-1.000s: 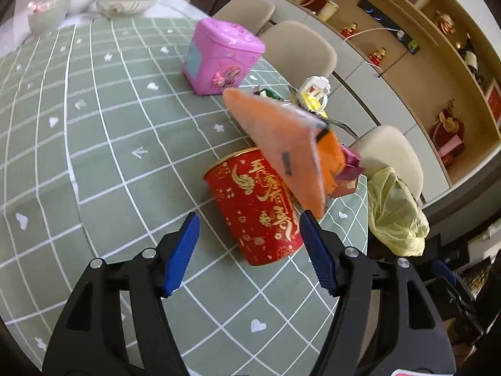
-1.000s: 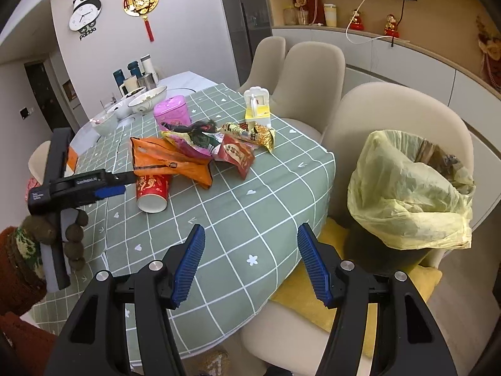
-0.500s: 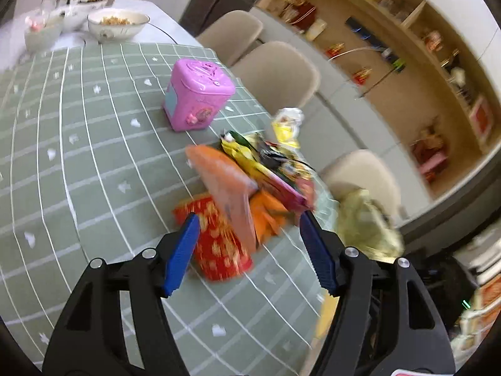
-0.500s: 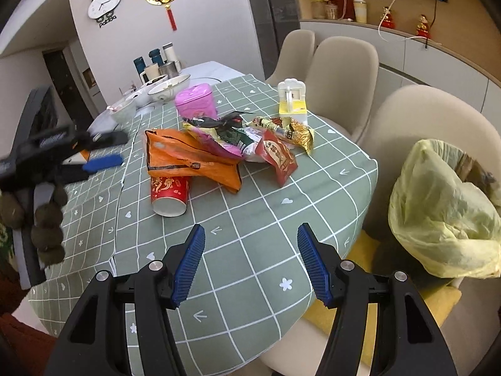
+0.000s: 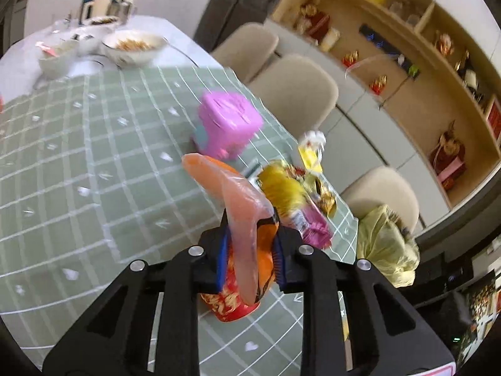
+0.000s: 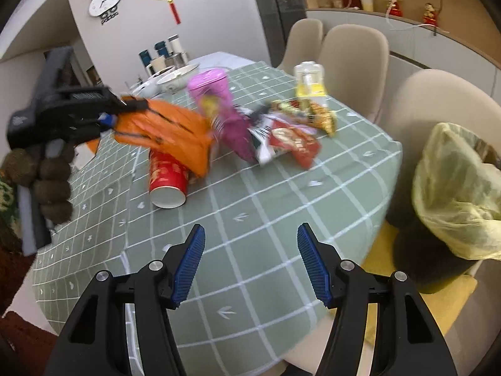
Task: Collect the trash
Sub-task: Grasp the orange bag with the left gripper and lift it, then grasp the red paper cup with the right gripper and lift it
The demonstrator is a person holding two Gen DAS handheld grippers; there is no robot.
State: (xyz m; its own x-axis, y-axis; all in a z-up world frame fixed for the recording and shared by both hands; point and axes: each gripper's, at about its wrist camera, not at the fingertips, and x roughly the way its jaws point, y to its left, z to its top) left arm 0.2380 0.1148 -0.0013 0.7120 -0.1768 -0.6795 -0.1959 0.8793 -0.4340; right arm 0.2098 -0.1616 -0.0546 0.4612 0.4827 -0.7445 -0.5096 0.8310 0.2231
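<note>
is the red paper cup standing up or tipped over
Tipped over: the red paper cup lies on its side on the green tablecloth, its white round end facing the right camera.

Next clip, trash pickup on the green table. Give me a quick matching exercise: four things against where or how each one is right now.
1 orange wrapper
2 red paper cup
3 yellow bin bag
4 right gripper

A lying on its side on the tablecloth
B open, holding nothing
C pinched by the left gripper
D beside the table, off its edge

Pairs: 1-C, 2-A, 3-D, 4-B

pink tin (image 5: 228, 125) | food bowls (image 5: 133, 47) | beige chairs (image 6: 353, 62) | panda clock (image 6: 105, 0)
</note>
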